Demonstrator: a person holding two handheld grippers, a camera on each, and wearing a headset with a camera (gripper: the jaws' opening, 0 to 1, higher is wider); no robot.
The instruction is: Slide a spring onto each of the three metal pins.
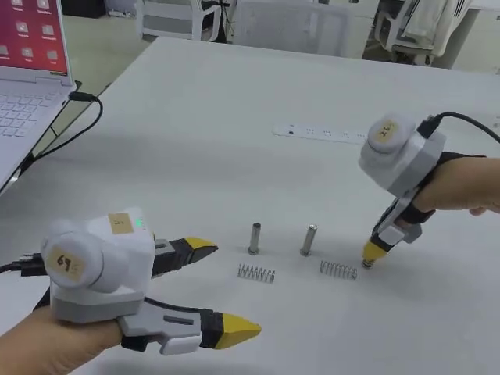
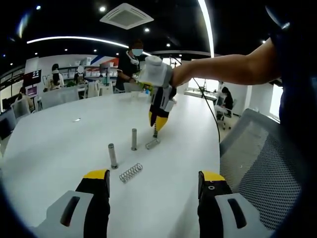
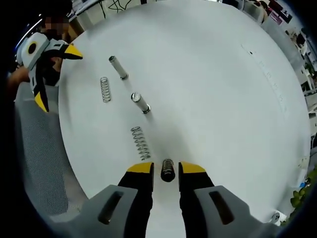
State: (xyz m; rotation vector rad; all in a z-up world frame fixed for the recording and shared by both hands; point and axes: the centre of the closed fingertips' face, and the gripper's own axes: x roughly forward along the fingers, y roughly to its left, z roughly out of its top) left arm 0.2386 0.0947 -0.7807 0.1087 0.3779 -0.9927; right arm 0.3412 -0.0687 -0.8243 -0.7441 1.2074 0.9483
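While the left hand-held gripper gaped wide, the right hand-held gripper, slightly parted, flanked a pin sleeved in a coiled spring. Two bare steel pins stood on the worktop, a loose spring beside each.

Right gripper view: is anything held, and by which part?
Nothing is clamped: the right gripper straddles the top of the upright spring, a gap showing beside each jaw.

In the head view the fingers of the right gripper hide the third pin. In the right gripper view that pin shows end-on between the fingers. Whether they touch it, or a spring rings it, cannot be told. The laptop, beyond the fingers of the left gripper, is cut off.
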